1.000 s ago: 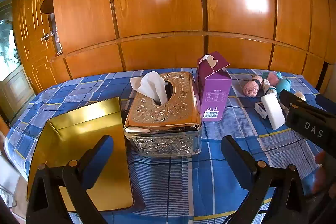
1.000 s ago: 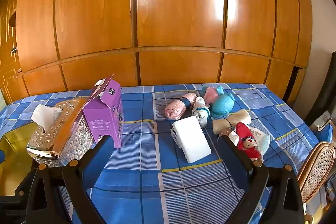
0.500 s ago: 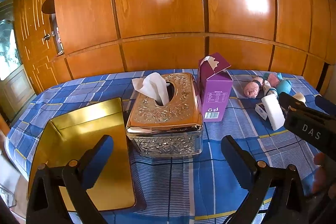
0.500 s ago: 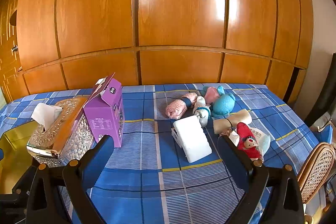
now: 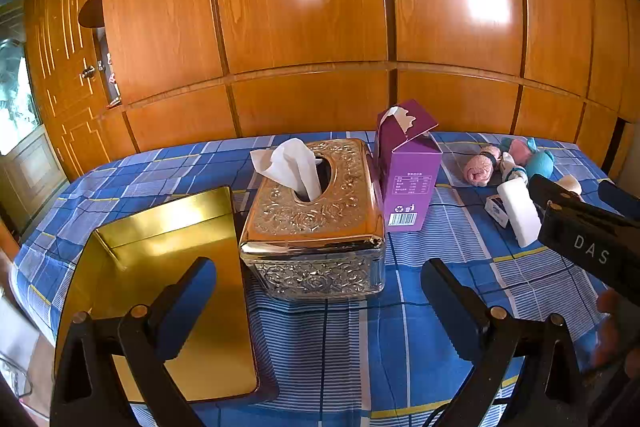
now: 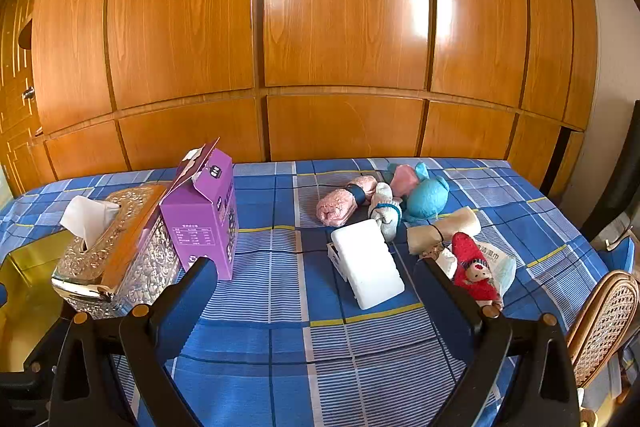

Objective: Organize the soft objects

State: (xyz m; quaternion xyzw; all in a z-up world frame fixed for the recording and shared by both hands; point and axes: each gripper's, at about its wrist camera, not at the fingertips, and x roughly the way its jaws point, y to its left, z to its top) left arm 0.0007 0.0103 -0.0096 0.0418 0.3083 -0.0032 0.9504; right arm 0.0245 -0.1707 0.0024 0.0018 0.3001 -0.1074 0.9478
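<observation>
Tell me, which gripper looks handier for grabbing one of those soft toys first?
Probably the right gripper: open, it faces the white sponge and red doll directly. The open left gripper faces the tissue box.

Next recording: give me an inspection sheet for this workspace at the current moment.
Surface: blue plaid tablecloth, flat.
Job's things: pink rolled cloth, teal plush toy, beige rolled cloth, red plush doll, clustered right.
Clutter: white foam block; ornate metal tissue box; open purple carton; gold tray.
Grippers: left gripper, right gripper open, empty.
Cables: nothing seen.
Surroundings: wooden panel wall; wicker chair.
</observation>
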